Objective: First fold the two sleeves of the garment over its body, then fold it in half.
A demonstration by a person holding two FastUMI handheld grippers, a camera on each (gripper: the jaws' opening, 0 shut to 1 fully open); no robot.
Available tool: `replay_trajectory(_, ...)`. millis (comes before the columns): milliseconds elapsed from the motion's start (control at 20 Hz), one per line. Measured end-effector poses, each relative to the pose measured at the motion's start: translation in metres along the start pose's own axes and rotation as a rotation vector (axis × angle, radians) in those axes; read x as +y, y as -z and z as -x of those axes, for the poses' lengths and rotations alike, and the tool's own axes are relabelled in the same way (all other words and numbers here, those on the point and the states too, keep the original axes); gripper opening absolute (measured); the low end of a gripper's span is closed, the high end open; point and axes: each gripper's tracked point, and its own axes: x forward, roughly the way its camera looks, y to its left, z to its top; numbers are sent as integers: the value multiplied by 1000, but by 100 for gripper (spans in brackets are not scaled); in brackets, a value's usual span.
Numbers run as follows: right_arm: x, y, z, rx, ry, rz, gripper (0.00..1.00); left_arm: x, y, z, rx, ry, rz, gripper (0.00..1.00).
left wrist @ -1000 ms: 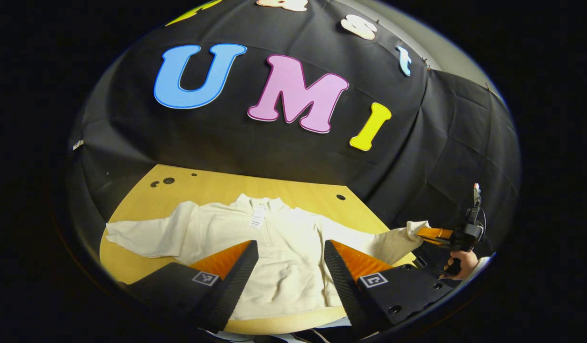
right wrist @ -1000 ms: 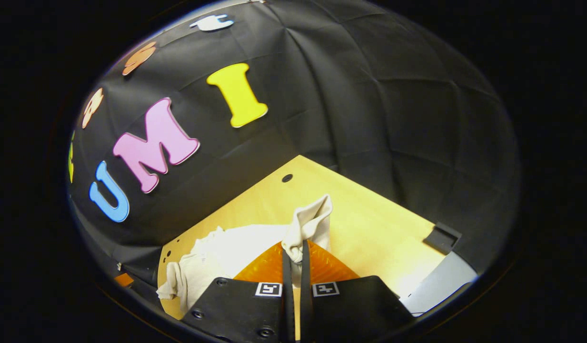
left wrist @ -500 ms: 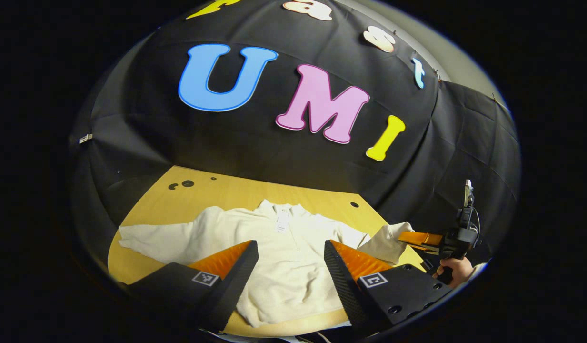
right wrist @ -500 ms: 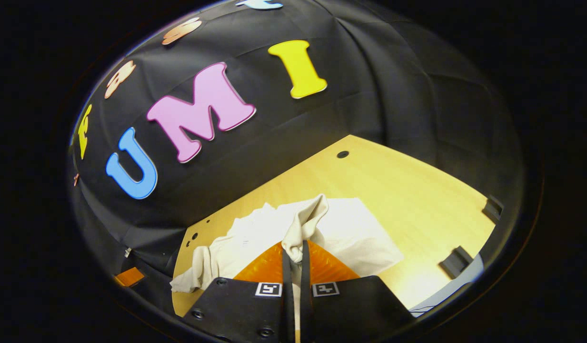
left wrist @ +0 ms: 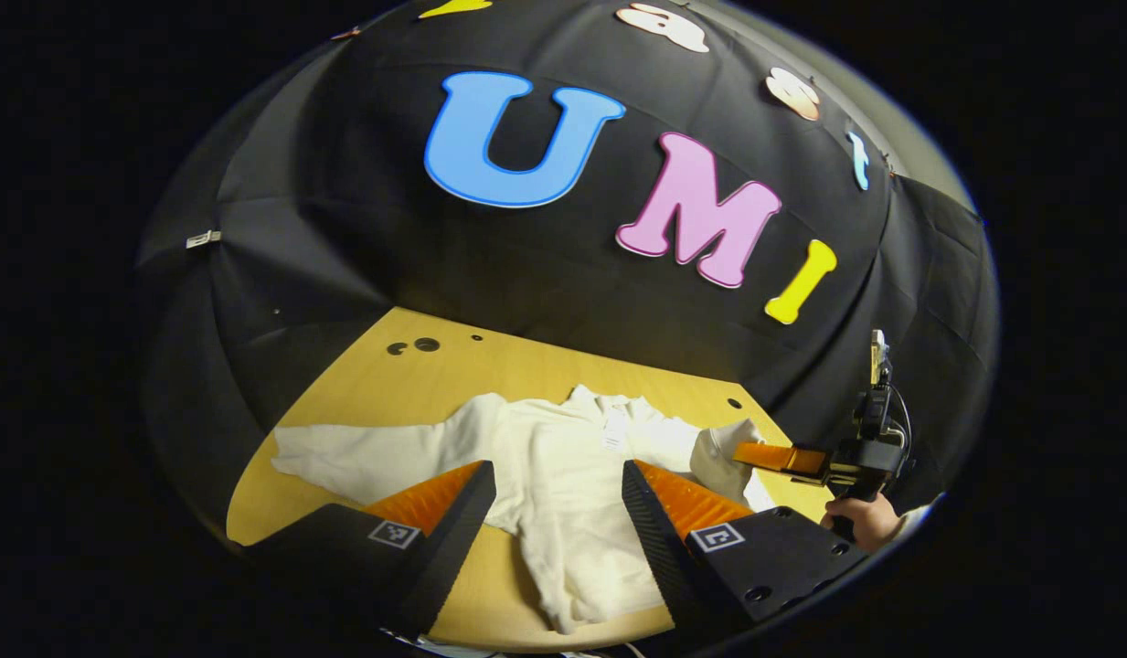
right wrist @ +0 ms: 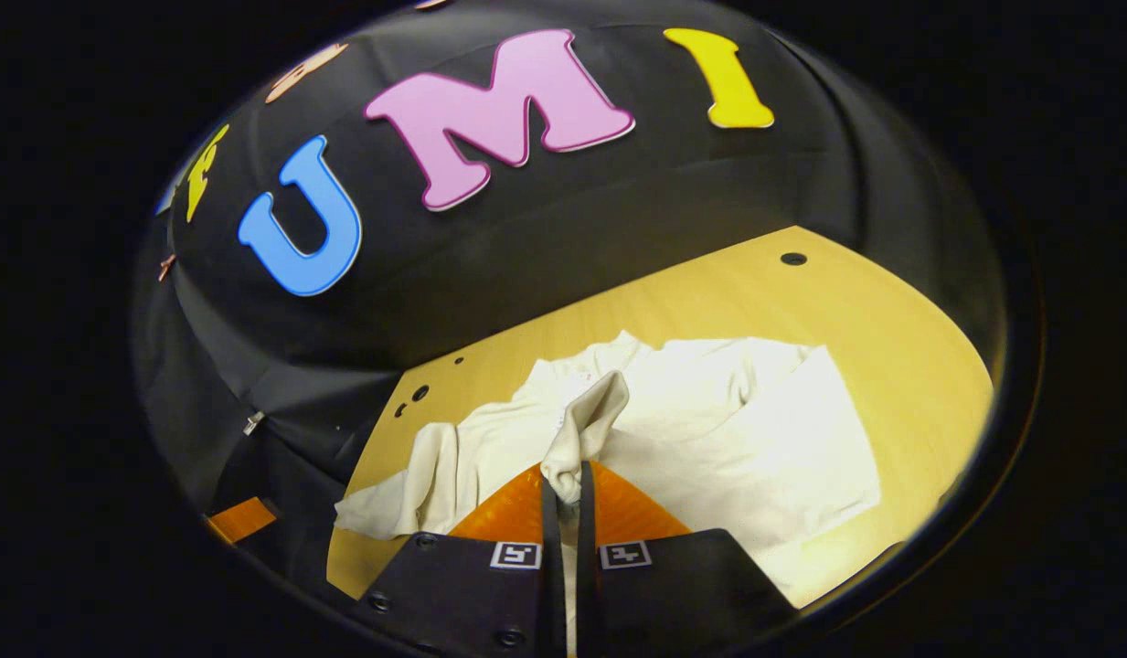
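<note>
Right gripper (right wrist: 563, 489) is clamping the cuff (right wrist: 589, 429) of one sleeve of the cream pullover (right wrist: 709, 429), both fingers pressed together on the bunched cloth, which is standing up just ahead of the fingertips. In the right gripper view the pullover's body is lying spread on the yellow wooden table (right wrist: 892, 311) ahead of that gripper and to its right, with the collar toward the far wall. The other sleeve (right wrist: 417, 475) is trailing off to this gripper's left, resting flat on the tabletop.

Left gripper (left wrist: 558, 493) is hovering with its fingers well apart, gripping nothing. The pullover (left wrist: 572, 466) is lying ahead of it and between its fingers, chest up, a small white tag (left wrist: 612, 429) showing below the collar. The free sleeve (left wrist: 362, 452) is stretching out flat to this gripper's left. Far off to its right, the right gripper (left wrist: 746, 452) is showing, held by a hand (left wrist: 860, 518), and it is lifting the pinched sleeve (left wrist: 718, 448) above the table beside the pullover's shoulder, so that the sleeve is bending inward toward the body. Whether the raised cuff is touching the body cannot be told.
</note>
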Motion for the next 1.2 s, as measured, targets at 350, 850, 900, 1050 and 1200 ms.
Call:
replay_trajectory(350, 22, 61, -55, 167, 10, 17, 8, 83, 2, -9, 0, -100, 81, 92)
replay_trajectory(850, 28, 105, -71, 290, 21, 34, 22, 221, 27, -44, 71, -339, 132, 92)
replay_trajectory(900, 35, 110, -71, 309, 1, 20, 16, 232, 30, -47, 77, -366, 128, 92)
replay_trajectory(1050, 48, 125, -71, 351, -38, 36, 55, 255, 34, -54, 96, -409, 112, 92)
replay_trajectory(1200, 65, 128, -66, 362, -89, 31, 88, 271, 40, -62, 122, -428, 109, 92)
